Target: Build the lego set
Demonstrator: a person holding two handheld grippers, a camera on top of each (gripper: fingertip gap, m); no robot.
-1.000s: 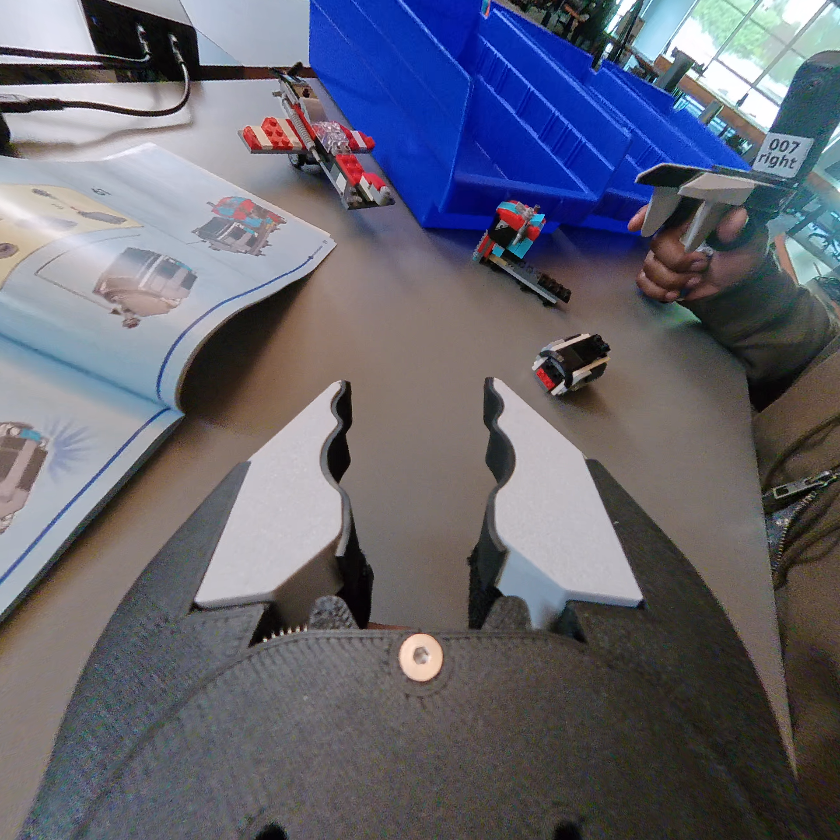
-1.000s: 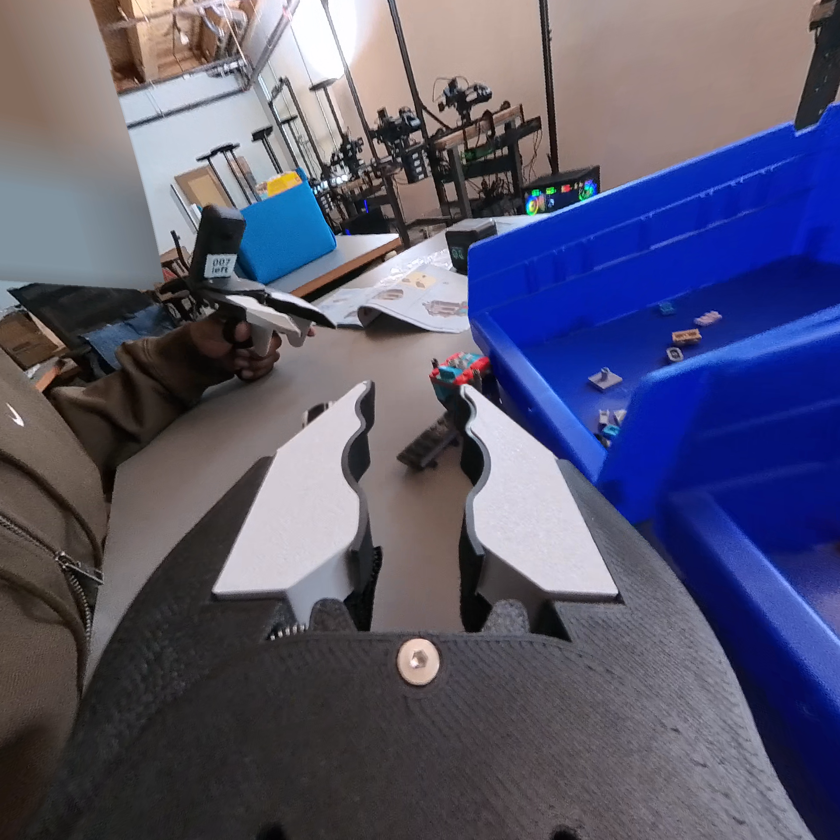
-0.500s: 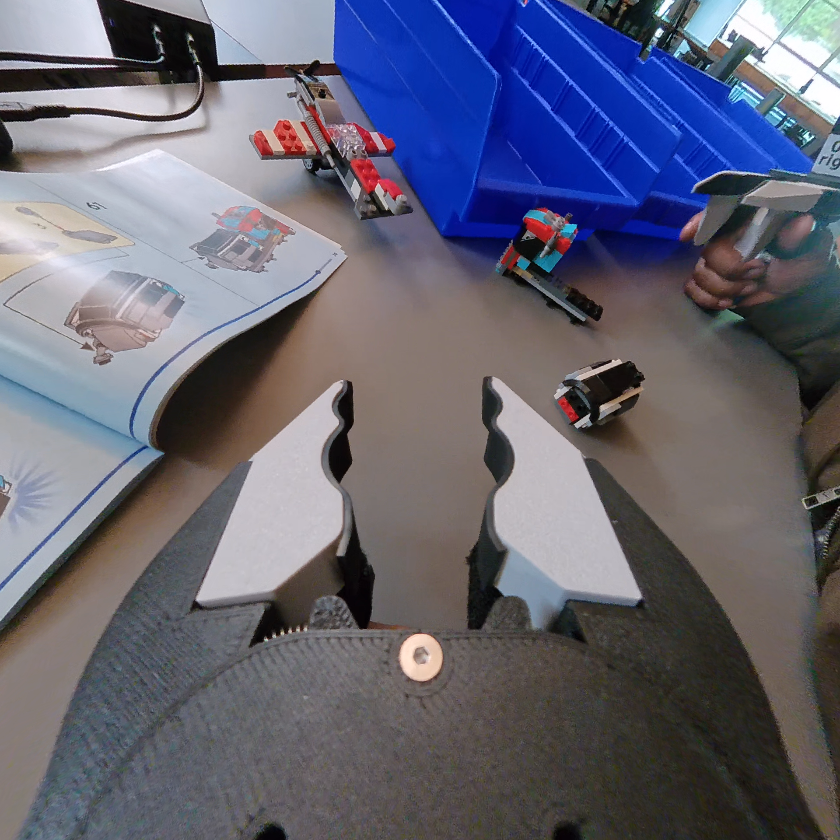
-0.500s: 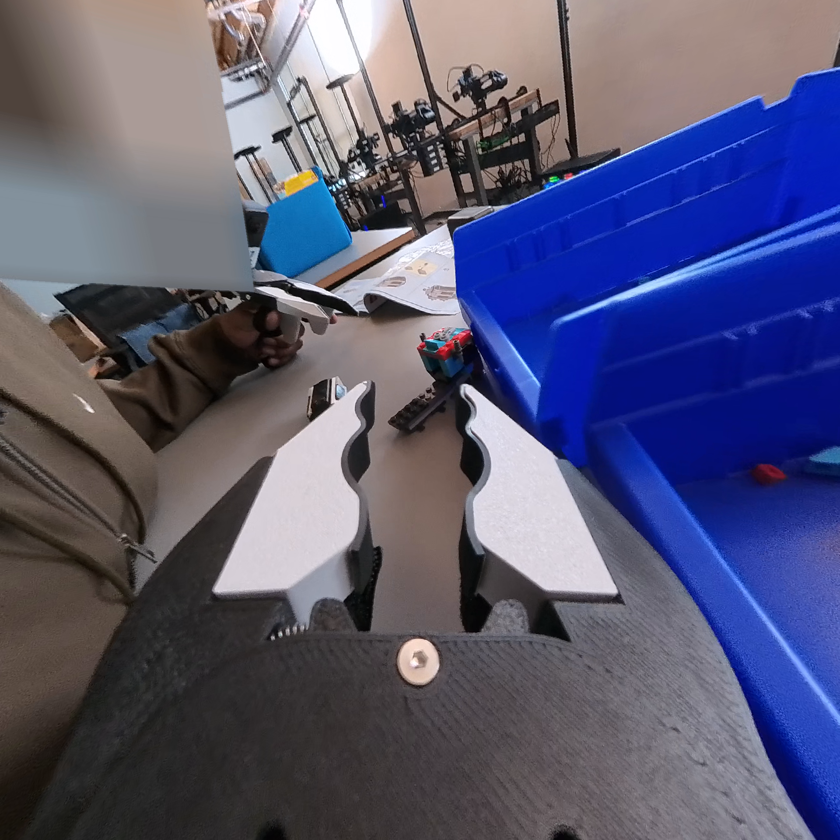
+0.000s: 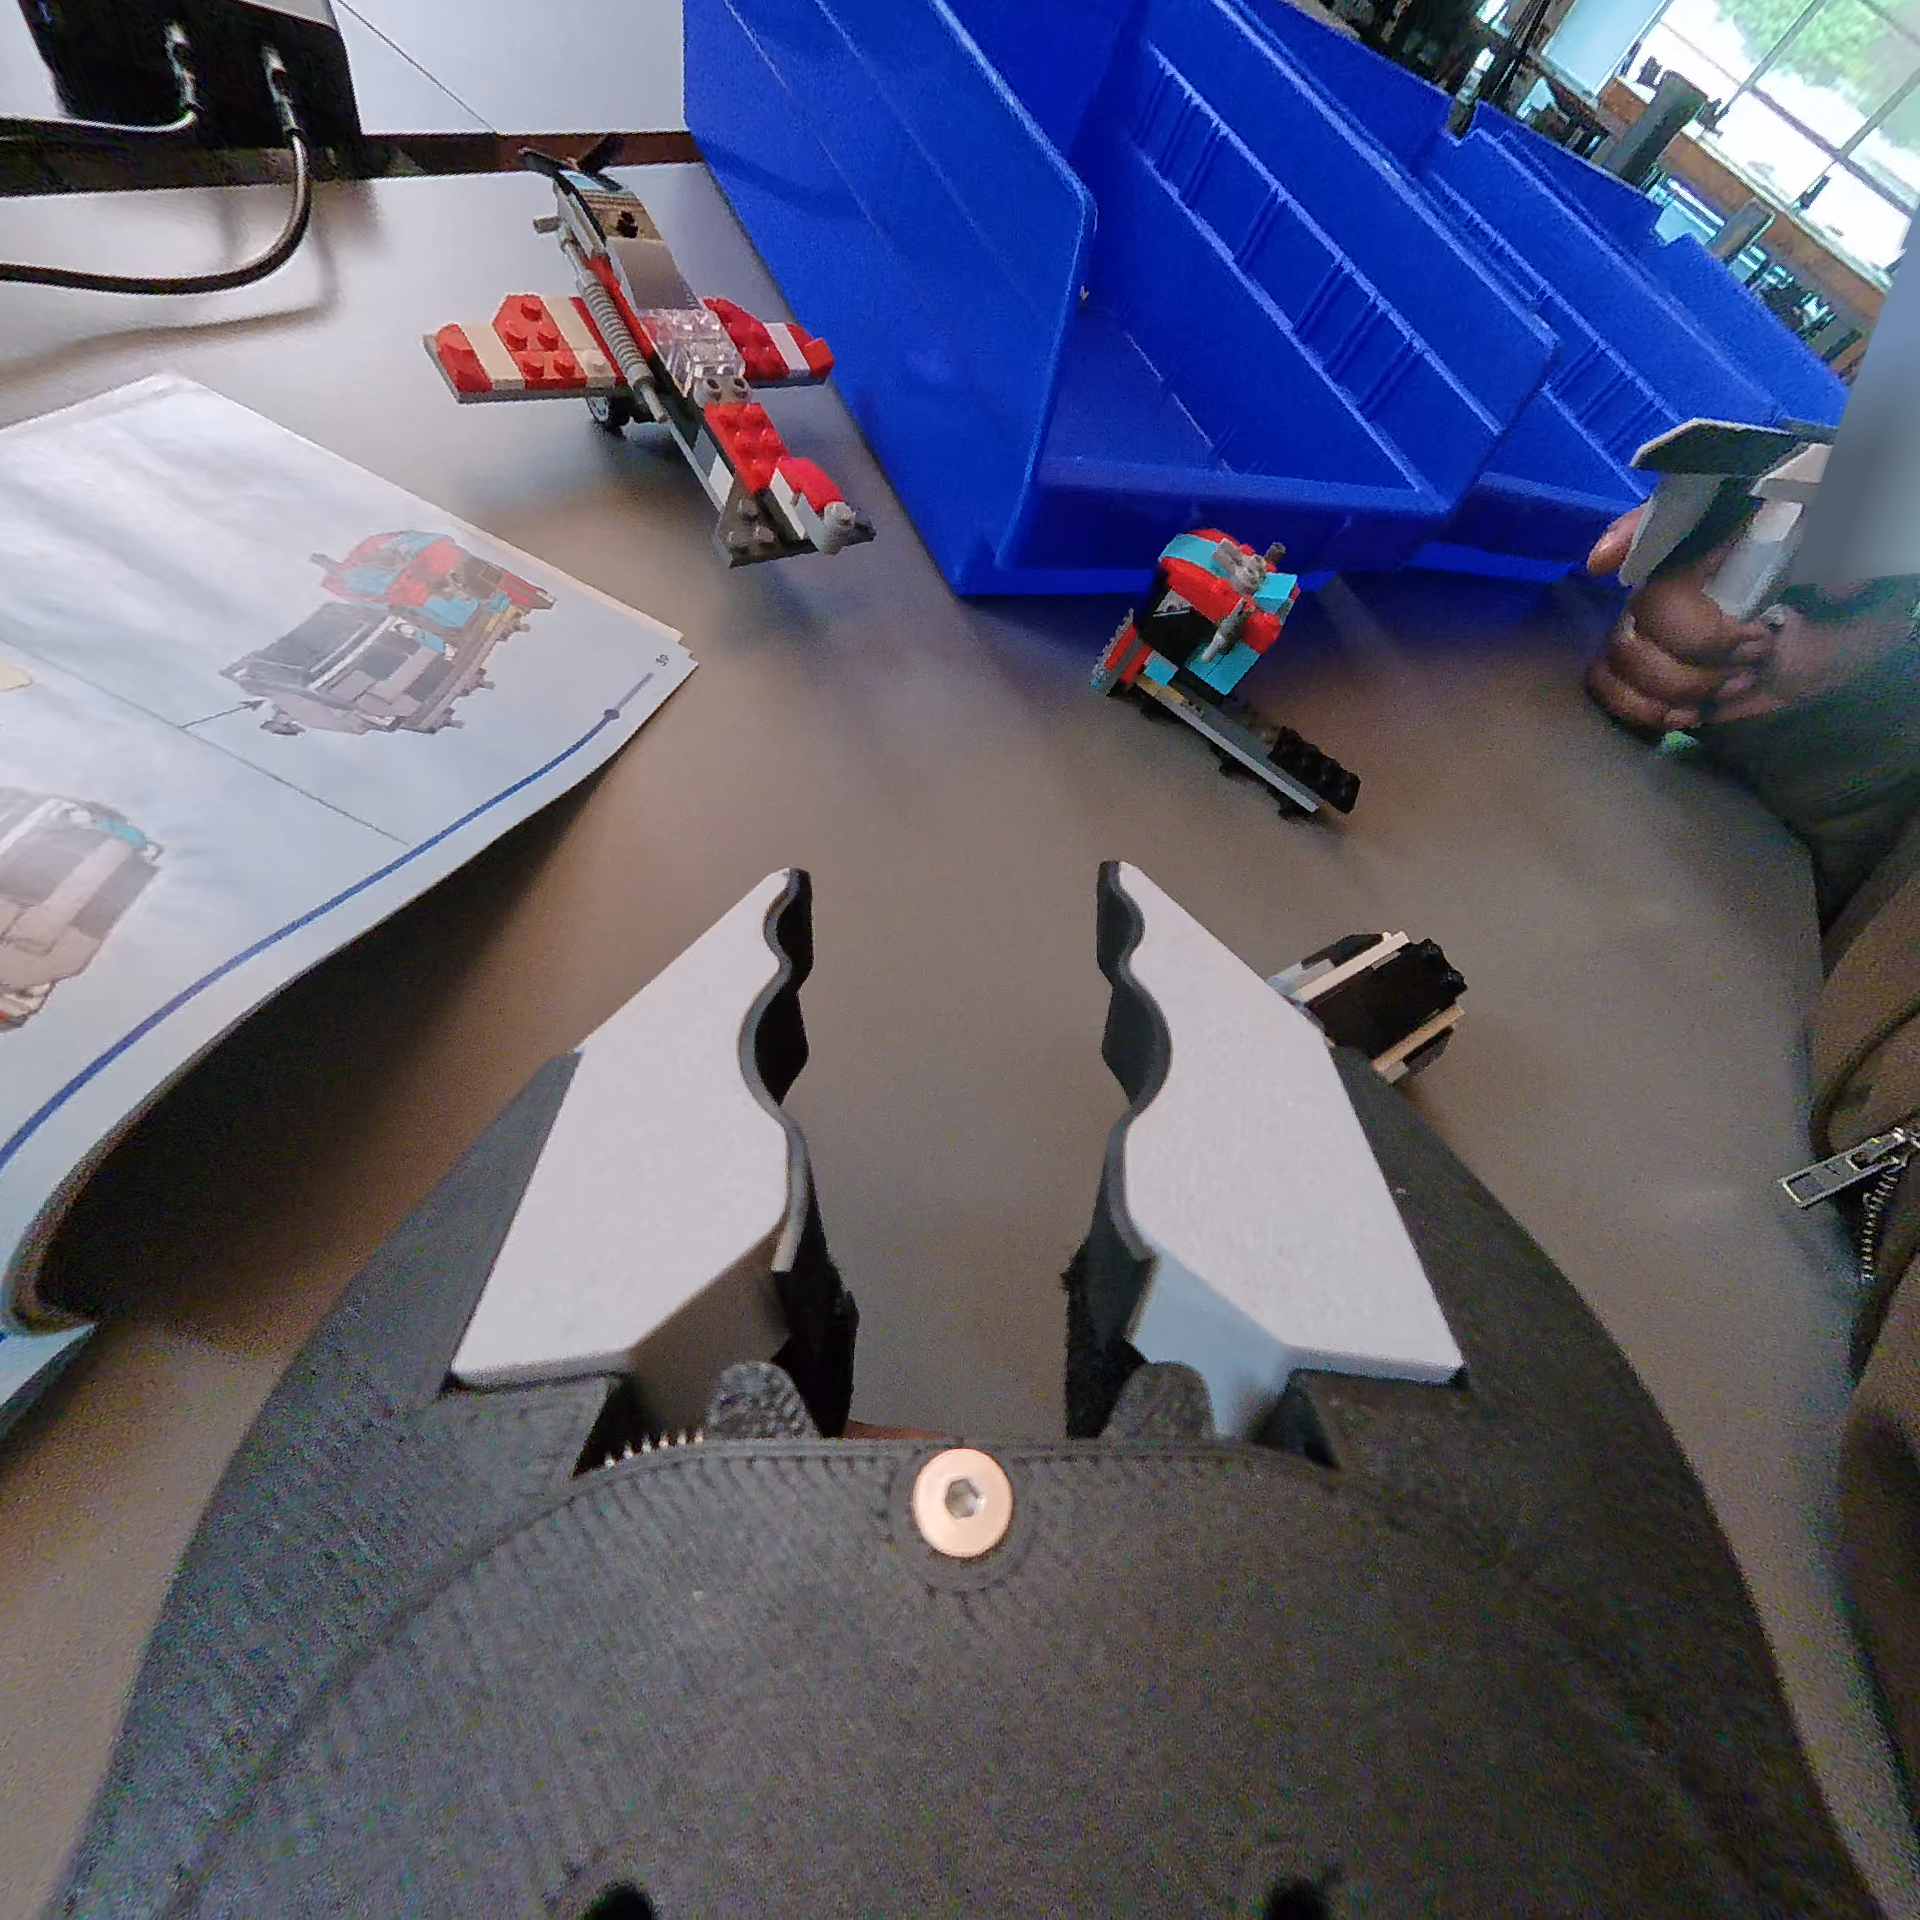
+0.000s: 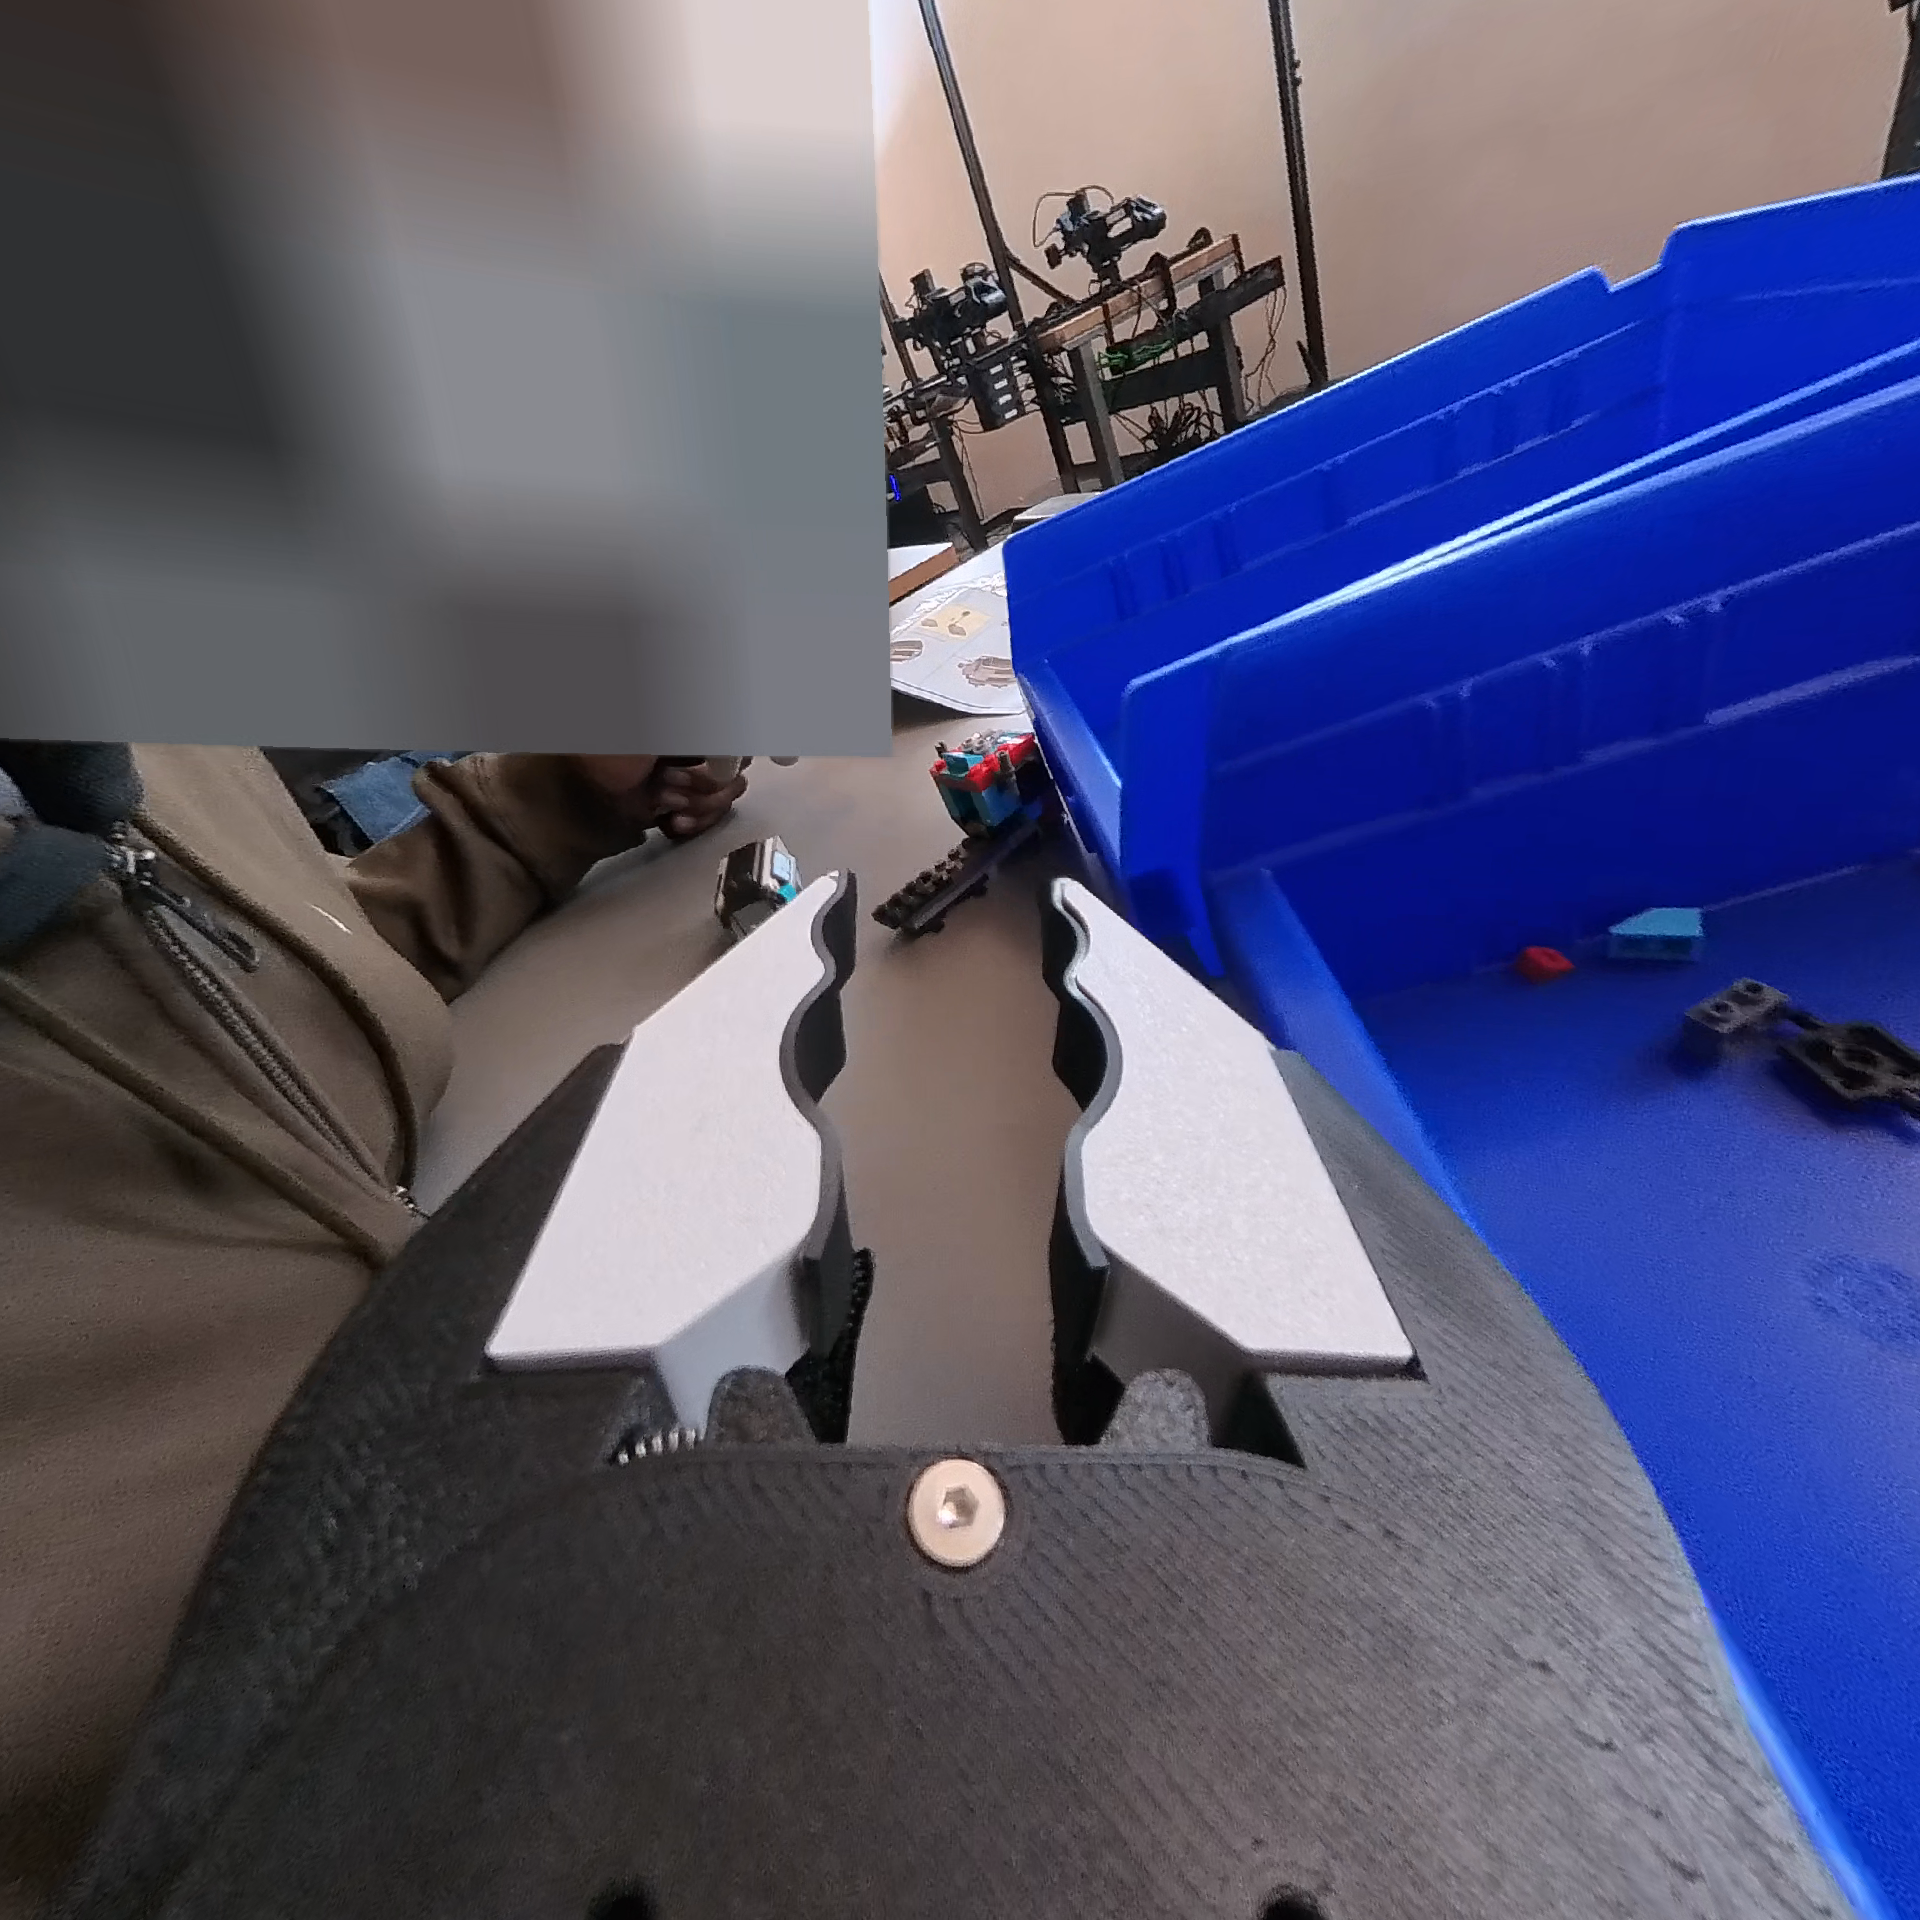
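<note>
A small black-and-white brick block (image 5: 1382, 1003) is seen just right of the left gripper (image 5: 951, 883), whose jaws are spread wide over bare grey tabletop (image 5: 935, 748). The right gripper (image 6: 945, 894) is held partly open and empty beside the blue plastic bin (image 6: 1351, 1039).

Both wrist cameras sit low over the grey table (image 5: 935, 727), each looking forward along its 2 fingers. They face roughly opposite ways (left rightward, right leftward), sharing the small brick model (image 5: 1205, 623) (image 6: 982, 779) beside the blue bins (image 5: 1143, 312) (image 6: 1455, 623).

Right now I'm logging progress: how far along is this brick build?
Done: a red plane stands built. In hand: nothing; both claws, left and right, are open and bare. Left: a red-teal sub-build and a small black block lie apart.
</note>
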